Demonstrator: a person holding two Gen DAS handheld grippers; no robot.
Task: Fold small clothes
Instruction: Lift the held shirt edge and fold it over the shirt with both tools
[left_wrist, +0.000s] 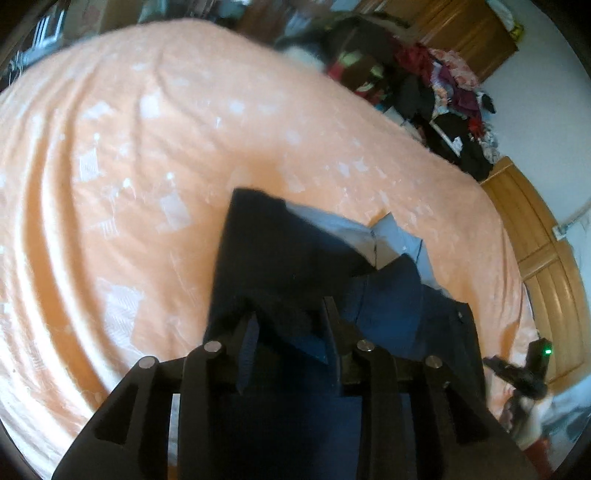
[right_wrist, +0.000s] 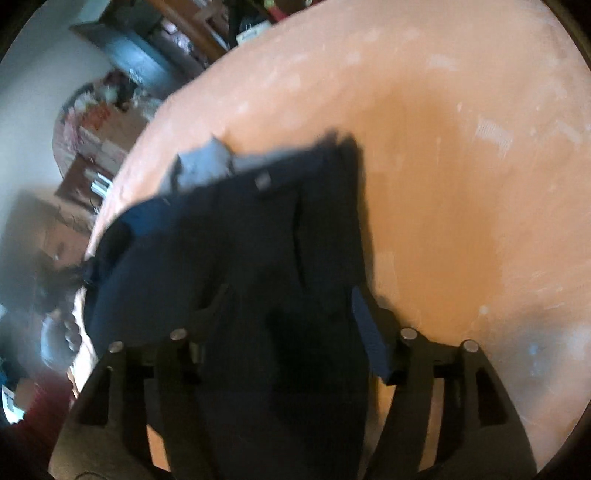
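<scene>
A wide bed (left_wrist: 122, 177) fills most of both views, spread with a peach-orange cover (right_wrist: 461, 177) printed in pale, whitish patches and lying in long soft creases. On it, near the edge closest to the cameras, lies the dark navy garment (left_wrist: 280, 254), its lighter grey-blue lining (left_wrist: 388, 236) turned outward at the far end; in the right wrist view the same garment (right_wrist: 258, 240) reaches away from the tool toward the middle of the bed. The left tool (left_wrist: 291, 325) has a fold of the navy cloth between its fingers, and the fingers stand close against the fabric, gripping it. The right tool (right_wrist: 288, 306) has dark cloth draped over and between its fingers, but blur and shadow leave me unable to tell whether it is clamped or merely under the fabric. Beyond the bed, the left wrist view shows a heap of mixed clothes (left_wrist: 436, 85) against wooden furniture (left_wrist: 469, 29) and a pale wall (left_wrist: 543, 122). The right wrist view shows cluttered shelves (right_wrist: 92, 147), blurred. At the lower right of the left wrist view, the other tool's body (left_wrist: 532, 369) shows with a green light.
</scene>
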